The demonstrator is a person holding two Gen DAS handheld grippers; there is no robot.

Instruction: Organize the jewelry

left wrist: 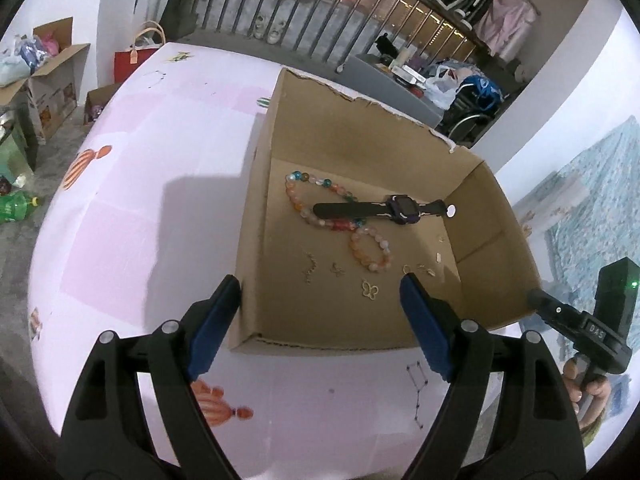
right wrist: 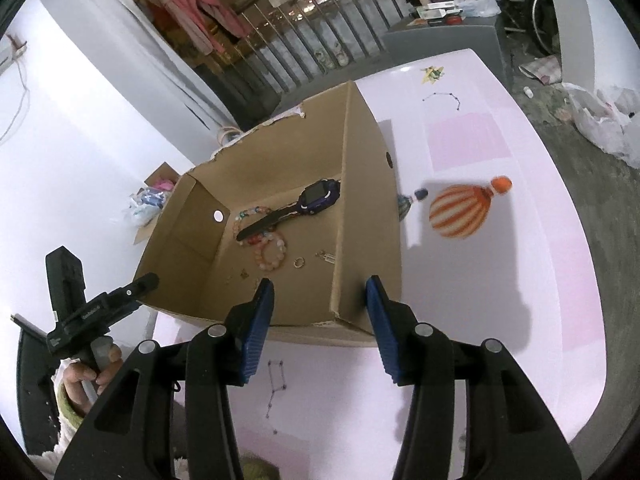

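Observation:
An open cardboard box stands on a pink patterned table. Inside lie a purple smartwatch, a long bead strand, a small bead bracelet, a butterfly pendant and small gold pieces. My left gripper is open and empty above the box's near edge. In the right wrist view the box, watch and bracelet show; my right gripper is open and empty, its jaws on either side of the box's right wall.
The other hand-held gripper shows at each view's edge. A balloon print marks the table. Cardboard boxes, a red bag and a railing stand beyond the table.

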